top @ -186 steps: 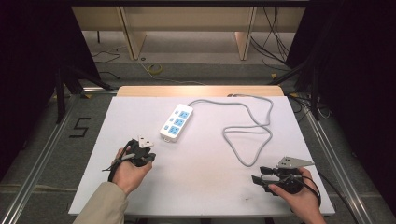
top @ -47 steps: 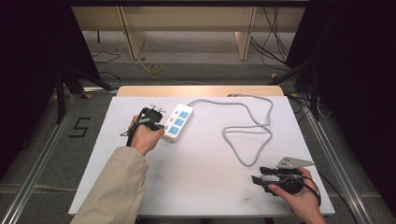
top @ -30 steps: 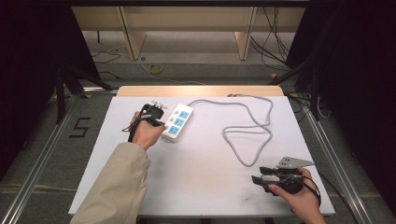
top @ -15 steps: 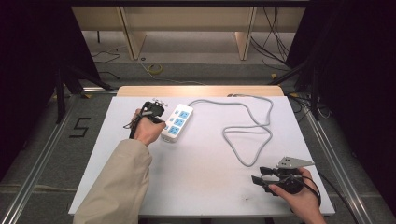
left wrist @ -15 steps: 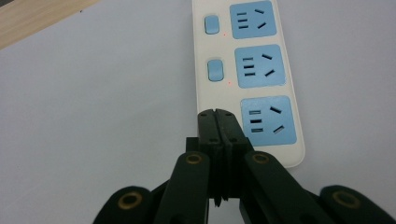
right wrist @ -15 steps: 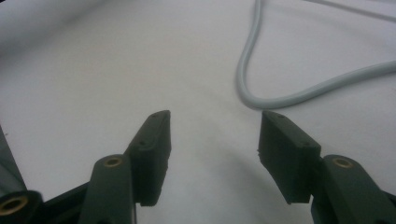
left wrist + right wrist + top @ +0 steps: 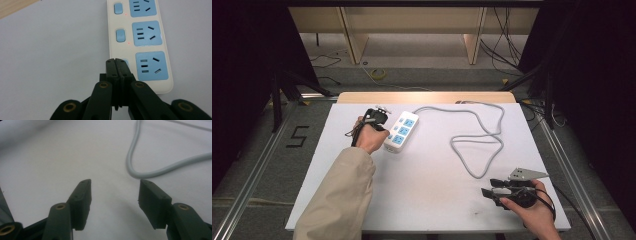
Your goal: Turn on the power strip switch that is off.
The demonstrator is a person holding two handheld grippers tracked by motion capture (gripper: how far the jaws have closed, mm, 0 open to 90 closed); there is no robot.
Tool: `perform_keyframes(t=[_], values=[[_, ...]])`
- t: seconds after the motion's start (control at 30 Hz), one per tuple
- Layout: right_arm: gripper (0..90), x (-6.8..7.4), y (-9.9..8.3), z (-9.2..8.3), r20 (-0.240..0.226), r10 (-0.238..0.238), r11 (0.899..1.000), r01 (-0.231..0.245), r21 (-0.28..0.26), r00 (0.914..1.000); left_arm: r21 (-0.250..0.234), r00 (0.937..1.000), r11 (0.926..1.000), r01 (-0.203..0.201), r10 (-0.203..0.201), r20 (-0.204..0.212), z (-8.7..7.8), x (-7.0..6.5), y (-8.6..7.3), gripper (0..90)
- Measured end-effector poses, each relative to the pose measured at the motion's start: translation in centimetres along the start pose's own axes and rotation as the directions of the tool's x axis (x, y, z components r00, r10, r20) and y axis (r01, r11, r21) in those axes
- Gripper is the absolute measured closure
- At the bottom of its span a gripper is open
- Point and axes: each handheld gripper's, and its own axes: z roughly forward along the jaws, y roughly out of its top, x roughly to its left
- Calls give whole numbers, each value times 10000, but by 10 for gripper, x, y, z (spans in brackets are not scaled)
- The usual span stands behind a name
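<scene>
White counter [image 7: 422, 195] carries a power strip [image 7: 401, 131]. Left hand-held gripper [image 7: 116, 61], jaws fully closed and empty, tips at the strip's nearest switch, arm outstretched. Right hand-held gripper [image 7: 114, 191] rests apart, jaws spread, empty.

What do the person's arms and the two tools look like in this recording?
Both tools are black, with two jaws on brass-coloured pivots. The left black handheld tool trails a dark cable; that arm wears a beige long sleeve. The right black handheld tool carries a grey three-cornered plate.

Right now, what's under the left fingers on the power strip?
The shut left fingers sit over the nearest blue switch of the white power strip. Just its edge shows; whether they press it is hidden.
</scene>
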Motion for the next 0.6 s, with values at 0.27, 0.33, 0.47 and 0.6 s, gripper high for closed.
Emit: perform_keyframes(t=[0.27, 0.33, 0.47, 0.6], values=[[449, 0, 0, 0, -2, -32, 10000, 32, -14, 10000, 80, 10000, 10000, -52, 52, 21, 4, -1, 3, 896], [449, 0, 0, 0, -2, -5, 10000, 5, 10, 10000, 54, 10000, 10000, -67, 67, -10, 5, -1, 5, 896], [449, 0, 0, 0, -9, -29, 10000, 29, -6, 10000, 22, 10000, 10000, -57, 57, -35, 5, -2, 9, 896], [449, 0, 0, 0, -23, -32, 10000, 32, -4, 10000, 92, 9998, 9998, -185, 185, -18, 5, -4, 11, 896]])
